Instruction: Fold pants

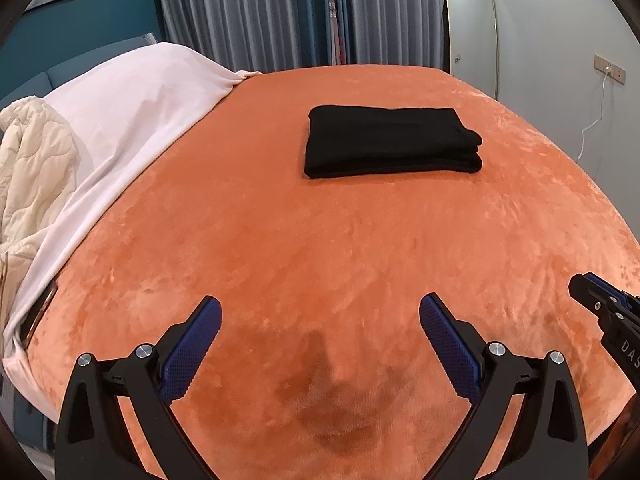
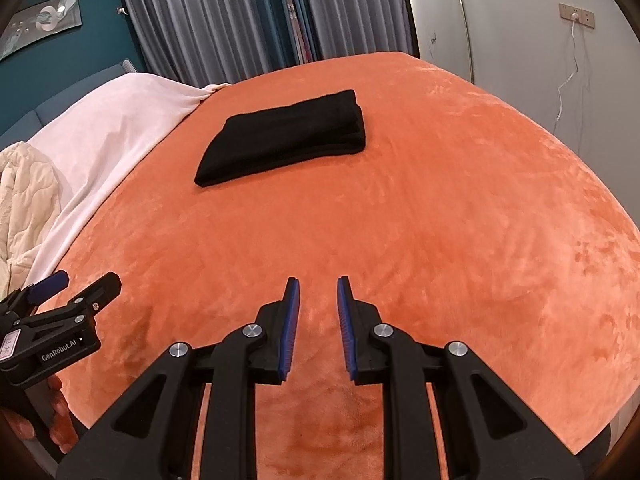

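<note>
— Where are the pants right now?

— I see the black pants (image 1: 390,142) folded into a compact stacked rectangle, lying flat on the orange blanket (image 1: 280,240) that covers the bed. They sit toward the far middle of the bed, well apart from both claws. Nothing touches them.

— And your claws?

— My left claw (image 1: 320,320) is spread wide, its blue ribbed pads far apart, hovering over the near part of the blanket and pinching nothing. My right claw (image 2: 318,300) has its fingers close together with a narrow gap between the pads, so not pressed together, and it holds nothing either. Each one shows at the edge of the other's camera: the left claw at the lower left of the right wrist view, the right one at the right edge of the left wrist view.

— Any containers, anything holding something?

— I see none I can name. On the left side of the bed lies a pale pink sheet (image 1: 132,120), and beside it a cream quilted comforter (image 1: 32,160) bunched at the edge.

— Any writing?

— On the left claw's body, from the right wrist camera, I read "GenRobot.AI" (image 2: 59,351), with a small white tag next to it whose digits I cannot make out. On the right claw's body, in the left wrist view, I read only the letters "DAS" (image 1: 630,354), cut off at the frame edge.
</note>
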Demonstrator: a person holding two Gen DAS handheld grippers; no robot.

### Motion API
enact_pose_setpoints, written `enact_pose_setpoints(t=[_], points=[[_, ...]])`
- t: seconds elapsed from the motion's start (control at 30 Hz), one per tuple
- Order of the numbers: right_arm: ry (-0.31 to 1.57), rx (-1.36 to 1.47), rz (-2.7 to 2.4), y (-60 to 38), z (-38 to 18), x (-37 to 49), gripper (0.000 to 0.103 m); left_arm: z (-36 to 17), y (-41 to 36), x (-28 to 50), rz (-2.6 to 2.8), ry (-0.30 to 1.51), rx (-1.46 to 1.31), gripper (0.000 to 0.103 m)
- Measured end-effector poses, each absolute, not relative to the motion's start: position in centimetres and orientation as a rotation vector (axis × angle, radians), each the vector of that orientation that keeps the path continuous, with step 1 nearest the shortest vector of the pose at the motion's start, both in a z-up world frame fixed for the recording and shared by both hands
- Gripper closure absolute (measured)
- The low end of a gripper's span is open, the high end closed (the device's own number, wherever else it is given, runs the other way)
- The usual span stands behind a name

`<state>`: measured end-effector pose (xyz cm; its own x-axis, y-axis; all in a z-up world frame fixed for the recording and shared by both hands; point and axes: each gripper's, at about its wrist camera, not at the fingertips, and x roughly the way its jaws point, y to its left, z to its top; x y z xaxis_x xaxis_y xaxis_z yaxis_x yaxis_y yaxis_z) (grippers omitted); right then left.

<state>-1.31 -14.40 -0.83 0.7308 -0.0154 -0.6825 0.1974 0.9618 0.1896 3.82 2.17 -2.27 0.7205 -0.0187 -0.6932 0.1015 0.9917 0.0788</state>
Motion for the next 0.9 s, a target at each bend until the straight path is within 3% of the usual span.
enact_pose_setpoints(t=[0.9], points=[[0.698,0.216,-0.102,-13.3,1.6,-1.0,0.084,1.3,2.1,2.2,-0.075,0.689,0.083,0.006]])
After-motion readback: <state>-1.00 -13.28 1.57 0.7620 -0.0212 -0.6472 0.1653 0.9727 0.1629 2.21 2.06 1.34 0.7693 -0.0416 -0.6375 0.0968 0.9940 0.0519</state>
